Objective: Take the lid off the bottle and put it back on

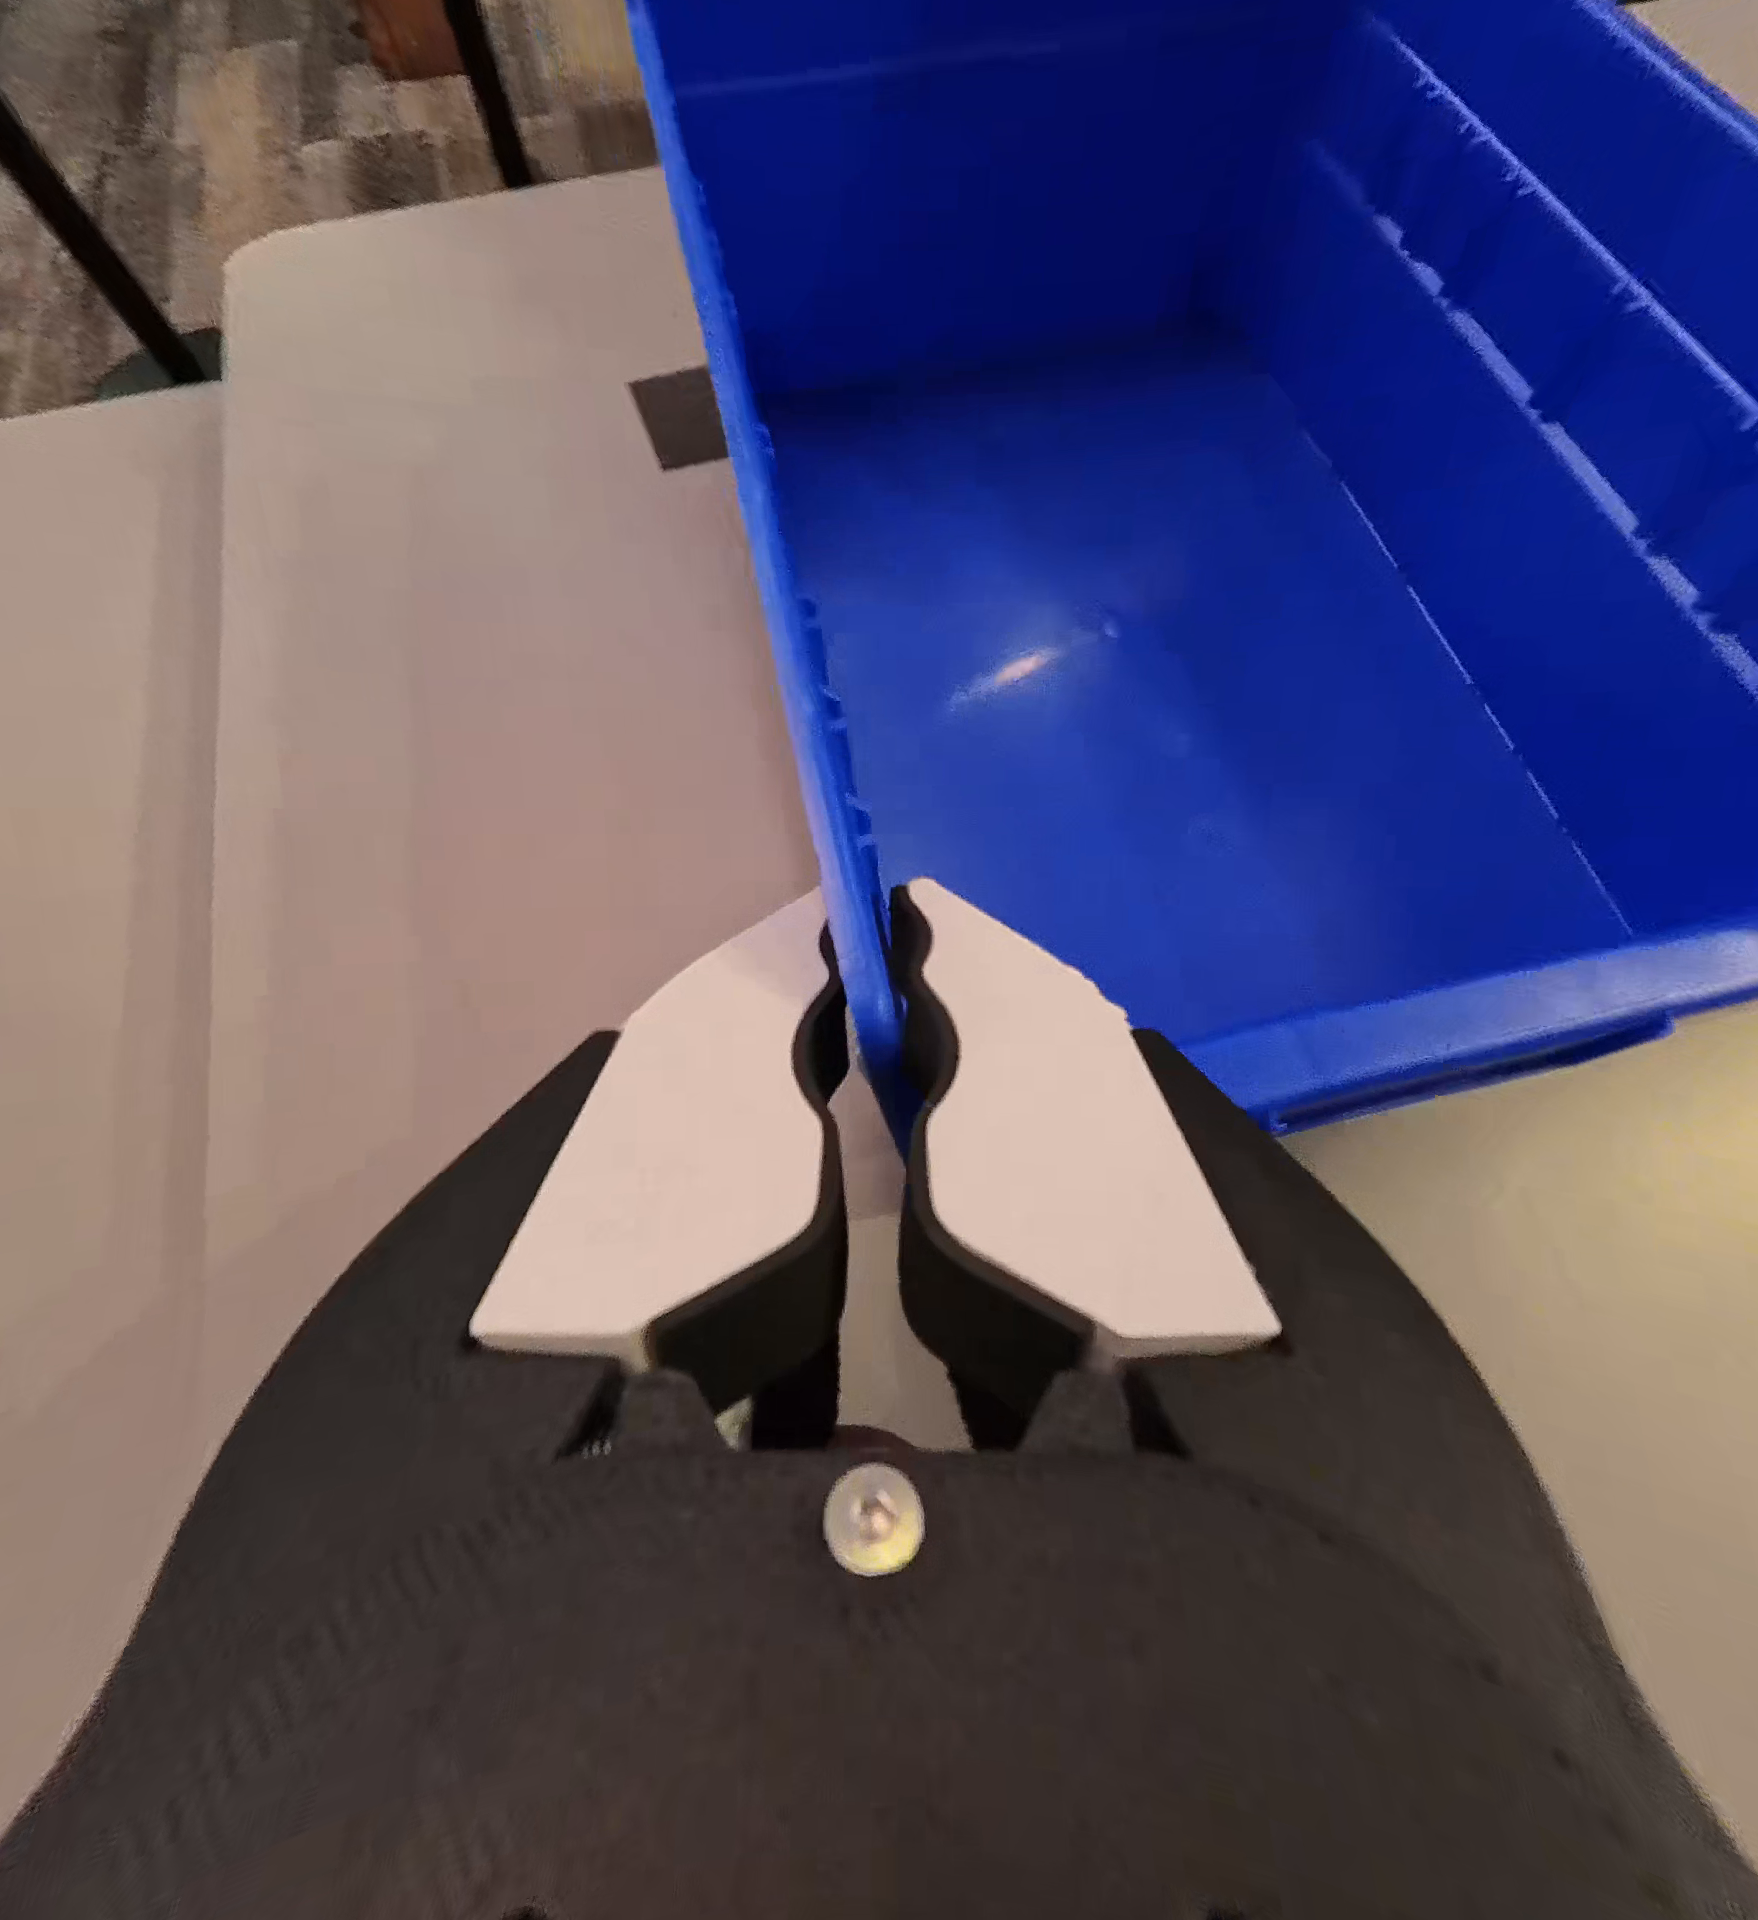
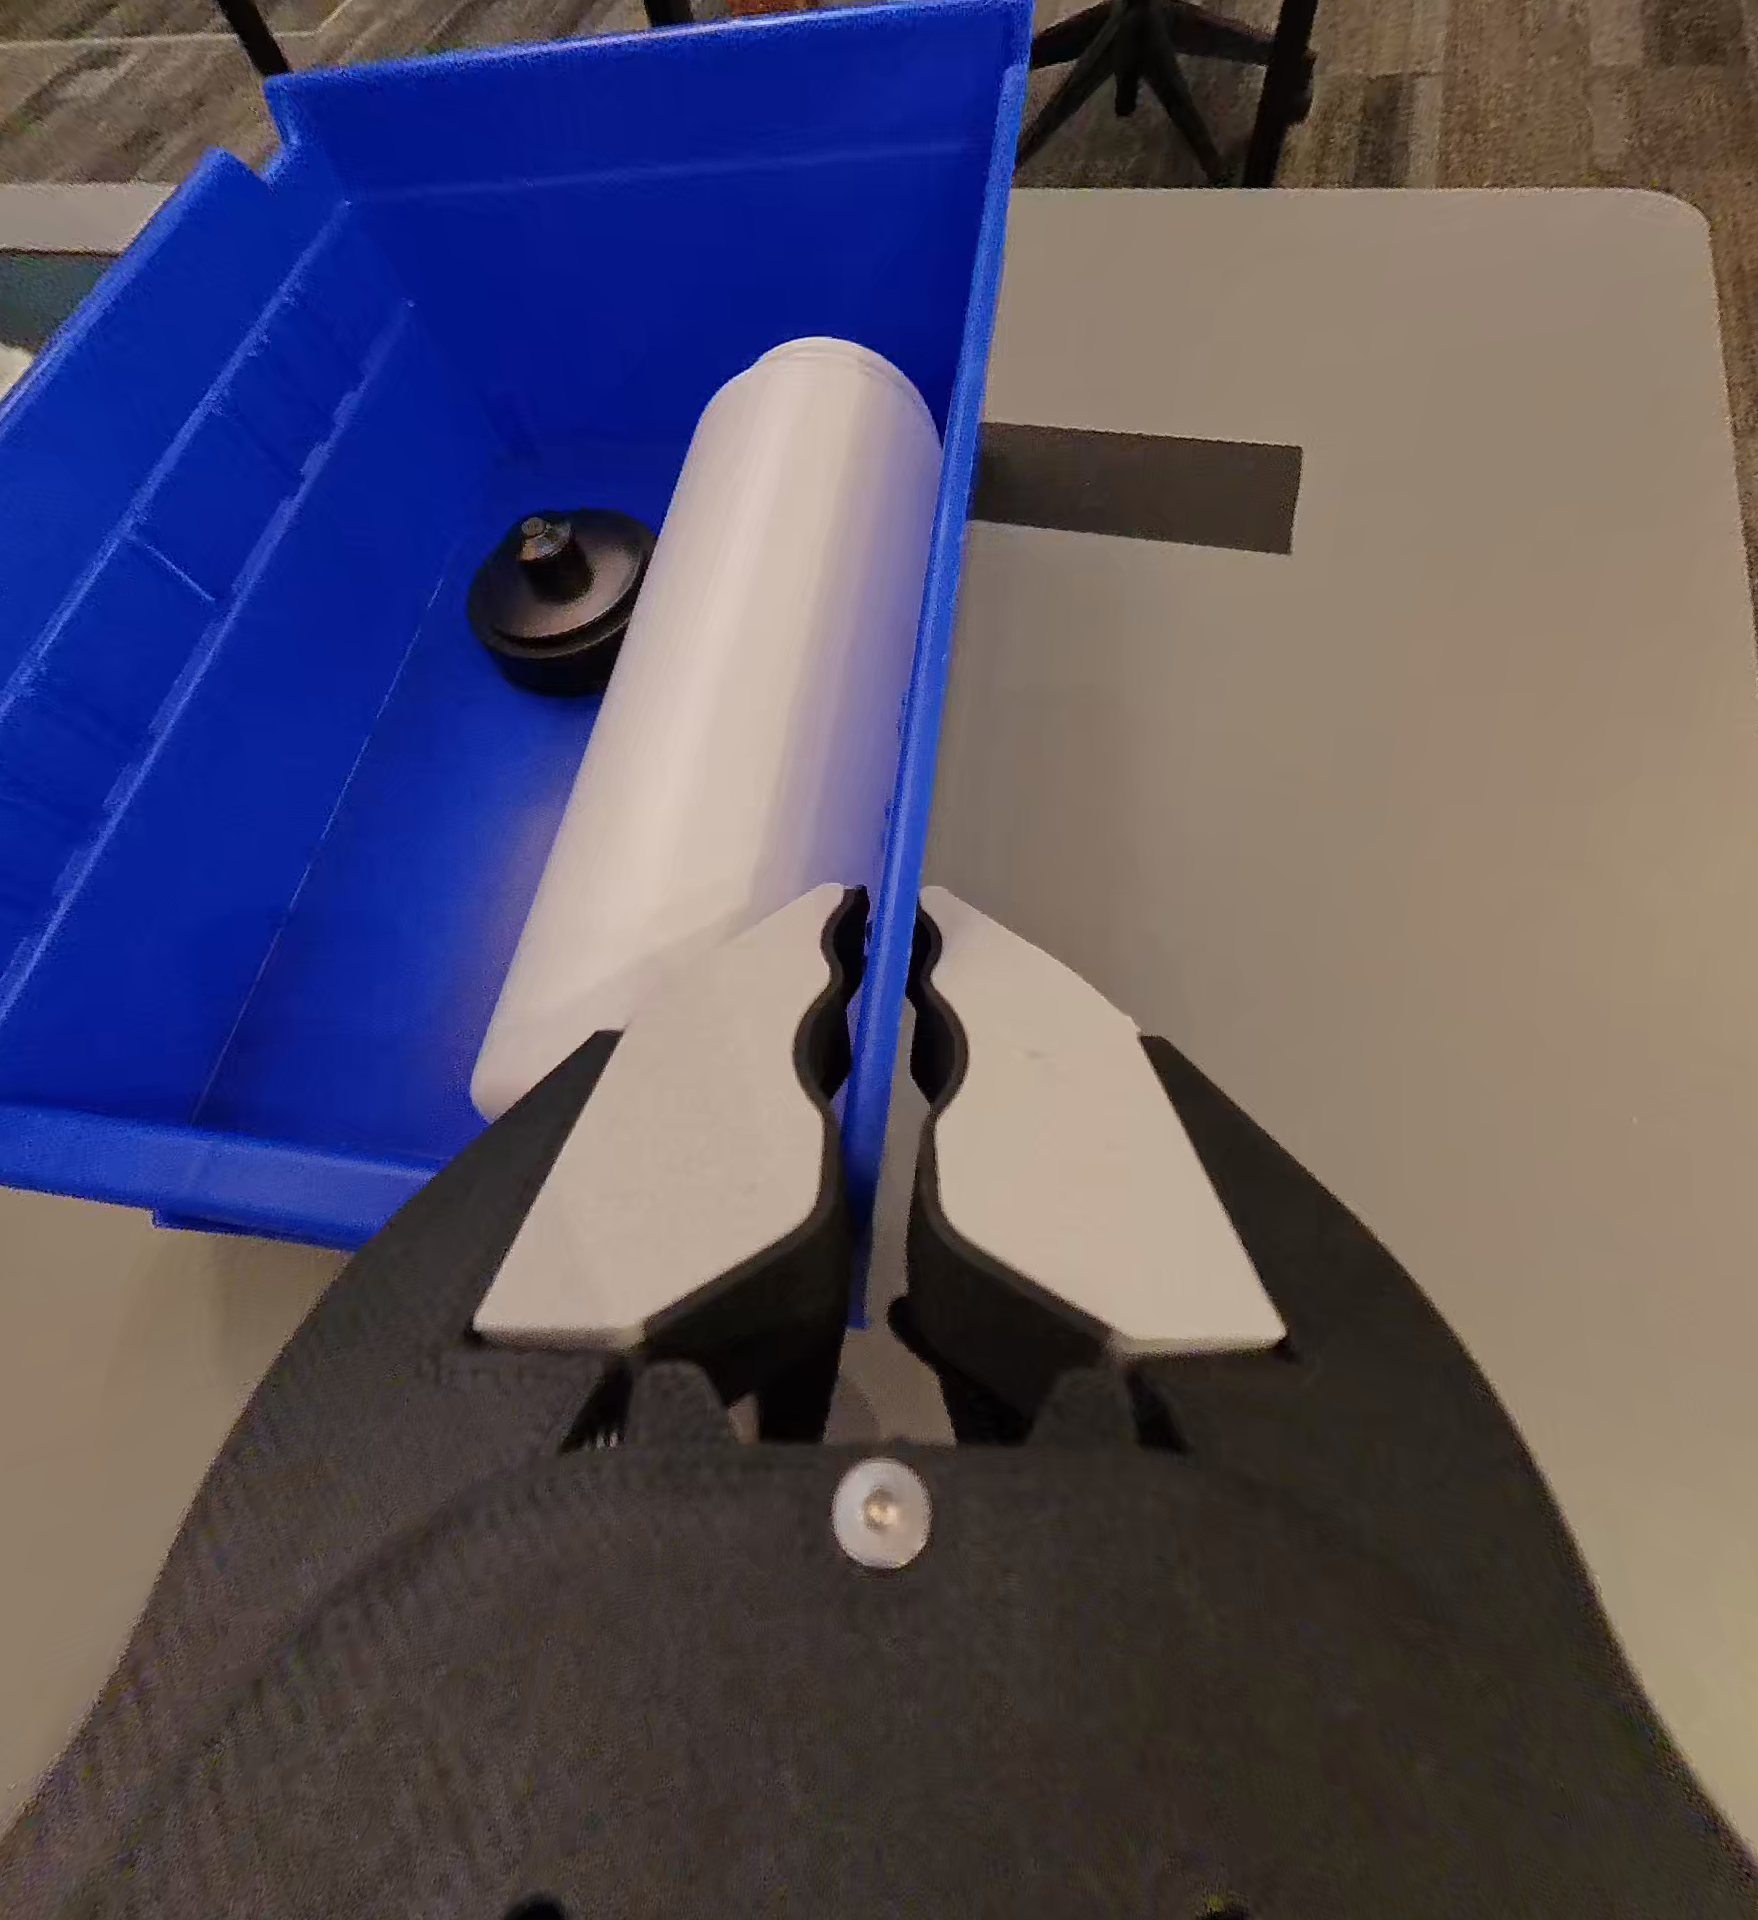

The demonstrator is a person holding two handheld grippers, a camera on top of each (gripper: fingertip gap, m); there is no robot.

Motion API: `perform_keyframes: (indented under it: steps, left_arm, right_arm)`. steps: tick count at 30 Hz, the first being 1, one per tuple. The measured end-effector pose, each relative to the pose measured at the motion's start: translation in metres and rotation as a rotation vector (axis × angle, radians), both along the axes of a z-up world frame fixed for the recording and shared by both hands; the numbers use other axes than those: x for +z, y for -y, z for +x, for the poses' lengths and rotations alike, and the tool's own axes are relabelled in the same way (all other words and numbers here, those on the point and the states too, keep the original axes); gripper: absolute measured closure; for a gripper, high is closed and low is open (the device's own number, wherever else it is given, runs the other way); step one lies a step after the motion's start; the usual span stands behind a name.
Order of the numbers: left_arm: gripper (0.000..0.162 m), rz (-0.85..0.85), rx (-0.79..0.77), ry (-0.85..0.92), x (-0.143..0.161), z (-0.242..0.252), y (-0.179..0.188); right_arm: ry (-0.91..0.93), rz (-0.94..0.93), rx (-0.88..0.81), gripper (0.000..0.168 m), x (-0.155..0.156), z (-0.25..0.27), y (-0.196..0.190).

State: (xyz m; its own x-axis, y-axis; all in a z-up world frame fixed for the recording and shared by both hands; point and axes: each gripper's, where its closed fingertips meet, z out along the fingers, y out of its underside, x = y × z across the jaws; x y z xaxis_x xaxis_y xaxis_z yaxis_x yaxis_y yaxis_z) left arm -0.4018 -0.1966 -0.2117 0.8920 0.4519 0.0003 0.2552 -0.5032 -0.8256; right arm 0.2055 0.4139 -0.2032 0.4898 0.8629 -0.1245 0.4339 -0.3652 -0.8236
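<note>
So, left wrist view: left gripper (image 1: 862, 940) is clamped on the left side wall of a blue bin (image 1: 1218, 727), fingers either side of the wall near the bin's front corner. Bin sits on a pale table (image 1: 387, 727); the part of its interior seen here is bare blue floor. A dark tape patch (image 1: 672, 431) lies on the table just beside the bin wall. Patterned carpet & black legs show past the table edge.

Right wrist view: right gripper (image 2: 890, 920) is clamped on the bin's (image 2: 231, 727) right side wall, one finger inside, one outside. White bottle (image 2: 740, 707) lies on its side in the bin, along that wall, touching or nearly touching it. Black lid (image 2: 555, 601) is off the bottle, resting on the bin floor right beside the bottle's side. A dark tape strip (image 2: 1145, 497) lies on the table (image 2: 1374, 831) outside the wall.
</note>
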Motion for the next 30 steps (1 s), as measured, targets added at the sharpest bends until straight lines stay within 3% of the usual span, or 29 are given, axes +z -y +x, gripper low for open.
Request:
perform_keyframes:
  steps: [5,14,23,30]
  left_arm:
    - [0.157,0.024,-0.213,0.061,0.0,0.037,0.027]
    - [0.157,0.011,-0.61,0.195,0.0,0.155,0.068]
    - [0.157,0.015,-0.896,0.184,0.001,0.27,0.044]
    - [0.158,-0.025,-1.069,0.174,0.0,0.322,0.027]
  right_arm:
    - [0.006,-0.003,0.093,0.161,0.0,0.008,0.019]
    - [-0.008,0.001,0.338,0.162,-0.001,0.012,0.072]
    - [-0.064,-0.007,0.571,0.162,0.0,-0.007,0.138]
    - [-0.074,-0.016,0.738,0.163,-0.001,-0.05,0.183]
